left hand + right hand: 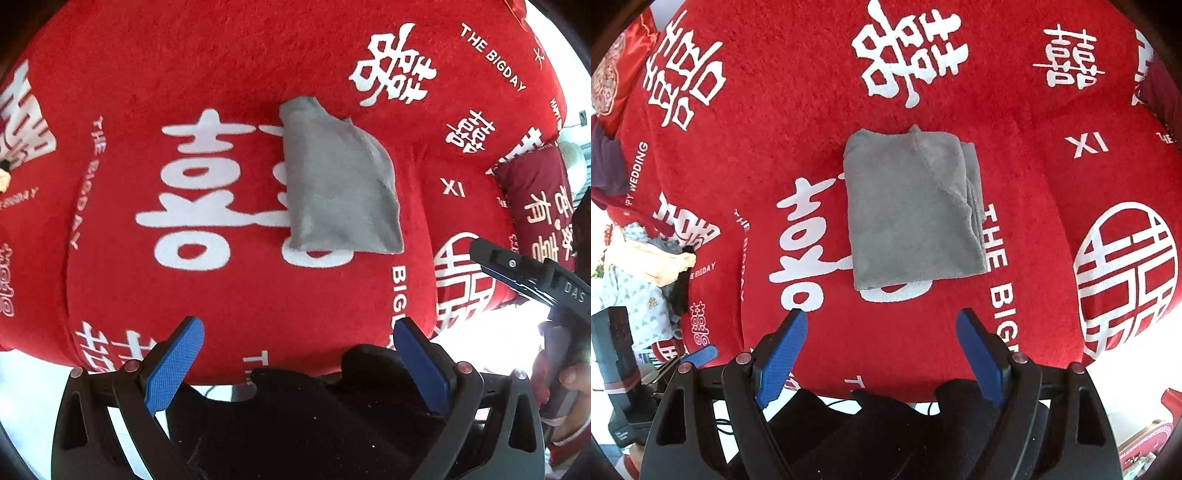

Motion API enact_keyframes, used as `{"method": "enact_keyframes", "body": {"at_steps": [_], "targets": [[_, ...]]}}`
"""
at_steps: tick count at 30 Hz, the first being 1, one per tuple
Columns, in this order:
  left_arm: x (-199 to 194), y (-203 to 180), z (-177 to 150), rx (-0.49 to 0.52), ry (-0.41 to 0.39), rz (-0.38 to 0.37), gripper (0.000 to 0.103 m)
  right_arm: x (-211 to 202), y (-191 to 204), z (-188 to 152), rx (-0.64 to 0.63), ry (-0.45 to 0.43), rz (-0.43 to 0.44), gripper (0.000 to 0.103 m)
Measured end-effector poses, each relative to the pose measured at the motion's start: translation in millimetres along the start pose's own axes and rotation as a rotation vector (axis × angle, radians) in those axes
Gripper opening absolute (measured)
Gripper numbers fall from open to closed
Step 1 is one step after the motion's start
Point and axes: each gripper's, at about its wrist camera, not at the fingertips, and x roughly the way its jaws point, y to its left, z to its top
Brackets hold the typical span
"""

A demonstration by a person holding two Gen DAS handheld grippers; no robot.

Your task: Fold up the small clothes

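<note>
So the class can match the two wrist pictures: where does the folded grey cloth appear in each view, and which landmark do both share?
Left wrist view: the grey cloth lies just right of centre, tilted, on the red blanket.
Right wrist view: the grey cloth lies at centre, nearly square-on.
Shared landmark: the large white character printed on the blanket, partly under the cloth's left edge.
</note>
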Motion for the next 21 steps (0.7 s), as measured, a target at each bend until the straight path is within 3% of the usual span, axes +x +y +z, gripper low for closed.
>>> {"method": "enact_keyframes", "body": {"at_steps": [7, 14, 21], "targets": [[28.2, 11.7, 5.0, -0.065, 0.040, 0.018, 0.103, 22.4, -25.6, -2.5, 0.048, 0.045, -0.001, 0.085], [84.4, 6.5, 36.9, -0.086, 0.069, 0.061, 0.103, 40.6, -73.4, 3.7, 0.107, 0.081, -0.019, 0.085], [135.7, -3.6, 66.7, -0.103, 0.067, 0.075, 0.103, 79.7, -128.1, 23.9, 0.190, 0.125, 0.027, 0.085]]}}
